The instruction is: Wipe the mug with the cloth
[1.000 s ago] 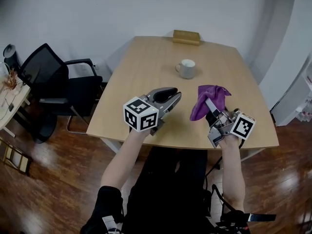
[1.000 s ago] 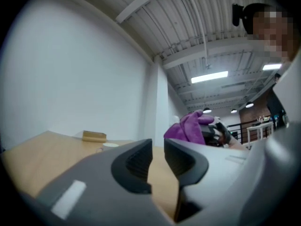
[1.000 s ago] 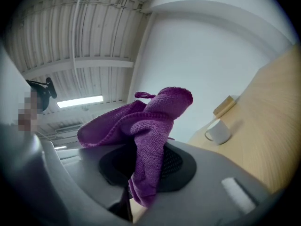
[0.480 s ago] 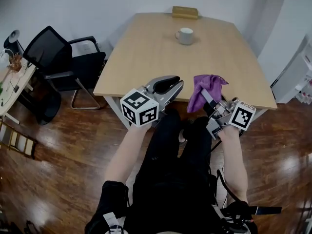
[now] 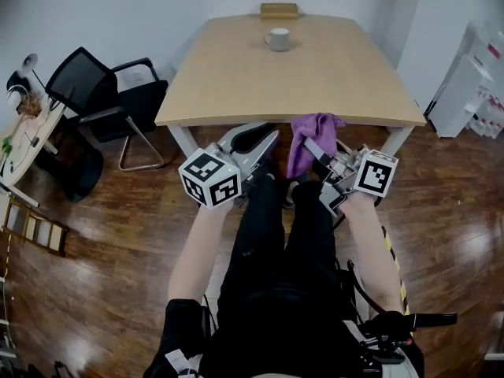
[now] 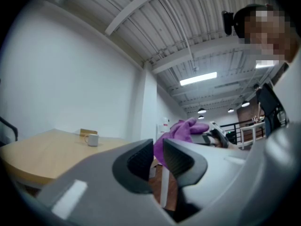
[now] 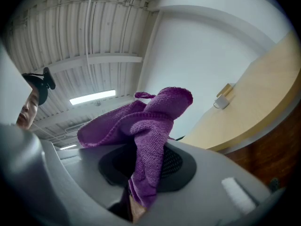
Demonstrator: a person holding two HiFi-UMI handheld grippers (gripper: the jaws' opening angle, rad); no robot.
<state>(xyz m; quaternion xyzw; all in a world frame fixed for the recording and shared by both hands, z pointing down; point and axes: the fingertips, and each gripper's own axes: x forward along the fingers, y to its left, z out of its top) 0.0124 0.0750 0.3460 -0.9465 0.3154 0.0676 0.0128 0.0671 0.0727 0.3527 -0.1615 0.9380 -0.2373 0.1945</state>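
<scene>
Purple terry cloth (image 7: 151, 135) is pinched in the closed jaws of the right gripper (image 5: 313, 151) and bunches above them. The left gripper (image 5: 264, 138) holds nothing; its jaws, a narrow gap apart, have just been closing. Both hang short of the wooden table (image 5: 236, 93). The white mug (image 5: 276, 38) stands at the table's far end, near a wooden block (image 5: 279, 10).

Black trousers (image 5: 276, 235) and a black short-sleeved top (image 5: 179, 321) are worn; the forearms are left uncovered. The left gripper (image 5: 253, 136) and the right gripper (image 5: 309, 150) are each built of grey metal, fitted with black textured pads (image 6: 138, 163), and capped by a white cube (image 5: 209, 178) printed with black square markers.
</scene>
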